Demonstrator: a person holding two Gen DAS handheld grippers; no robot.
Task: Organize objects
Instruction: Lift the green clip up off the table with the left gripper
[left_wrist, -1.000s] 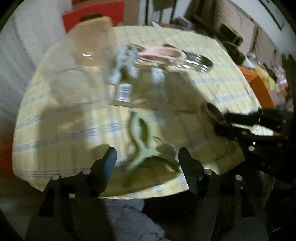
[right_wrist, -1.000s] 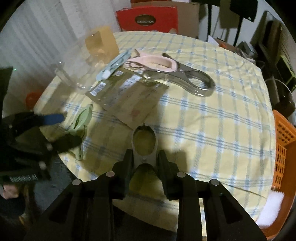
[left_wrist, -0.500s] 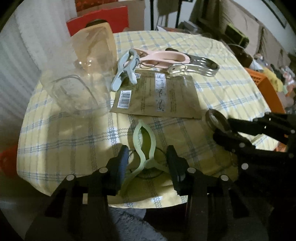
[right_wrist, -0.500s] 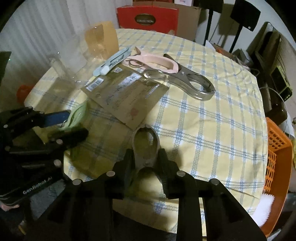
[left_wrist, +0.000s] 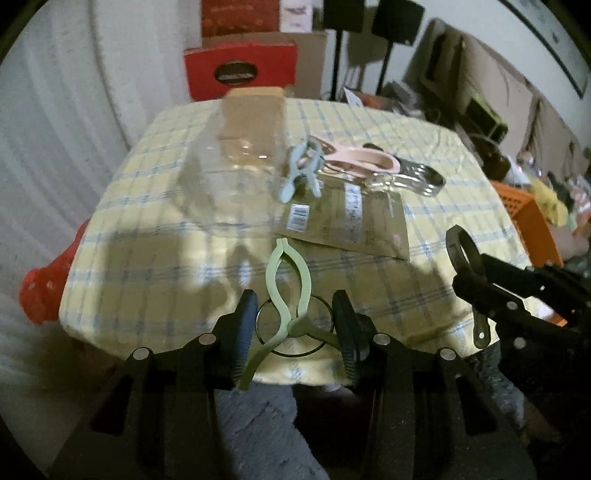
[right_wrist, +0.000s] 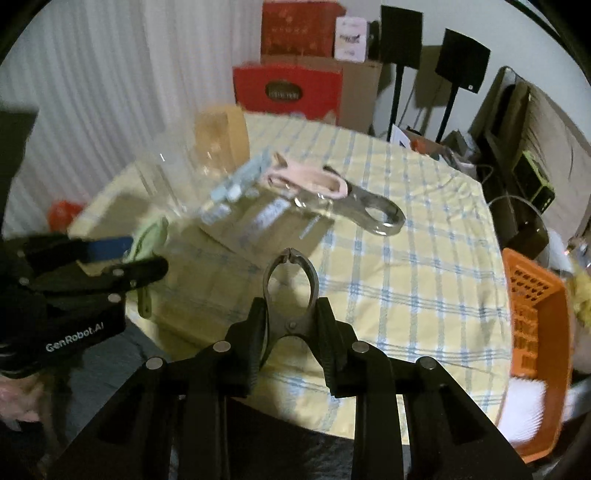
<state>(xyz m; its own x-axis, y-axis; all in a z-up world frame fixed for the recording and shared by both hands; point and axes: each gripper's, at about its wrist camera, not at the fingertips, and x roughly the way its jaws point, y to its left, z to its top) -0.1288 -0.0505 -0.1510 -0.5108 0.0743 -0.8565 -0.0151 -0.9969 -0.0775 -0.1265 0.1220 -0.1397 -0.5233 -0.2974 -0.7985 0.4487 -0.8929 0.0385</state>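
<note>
My left gripper is shut on a pale green clothes clip, its pads pressing the clip's handles, and holds it clear of the table's near edge. The clip's closed tip points away from me. In the right wrist view my right gripper is shut on a grey metal clip, also held above the cloth. Each view shows the other gripper: the right gripper with the grey clip at the right, and the left gripper with the green clip at the left.
On the yellow checked tablecloth lie a clear jar on its side, a blue-grey clip, a pink clip, a large metal clip and a brown packet. An orange basket stands to the right of the table.
The left jaws closed on the green clip. Both grippers then rose with their clips off the cloth, and more of the room behind the table has come into view.
</note>
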